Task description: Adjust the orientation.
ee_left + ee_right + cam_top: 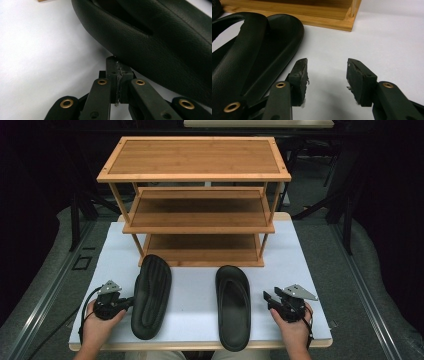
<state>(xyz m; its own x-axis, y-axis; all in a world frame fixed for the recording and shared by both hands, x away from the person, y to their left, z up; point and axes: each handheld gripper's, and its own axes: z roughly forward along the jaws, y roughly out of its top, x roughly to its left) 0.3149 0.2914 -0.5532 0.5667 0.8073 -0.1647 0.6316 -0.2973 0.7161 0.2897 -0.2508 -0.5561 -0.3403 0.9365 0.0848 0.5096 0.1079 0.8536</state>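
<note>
Two black slippers lie on the white table top [195,290] in front of a three-tier wooden shoe rack [195,157]. In the high view, the left slipper [151,295] lies slightly tilted and the right slipper [233,305] lies straight. My left gripper [130,302] is at the left slipper's outer side. Its jaws are pressed together with nothing between them [117,67], and their tips sit right at the slipper's wall [155,45]. My right gripper [267,299] rests to the right of the right slipper [249,57], open [327,75] and empty.
The rack's bottom shelf [312,15] stands just beyond the slippers' toes. Bare white surface [45,50] lies left of the left slipper and right of my right gripper. Grey floor and dark frames surround the table.
</note>
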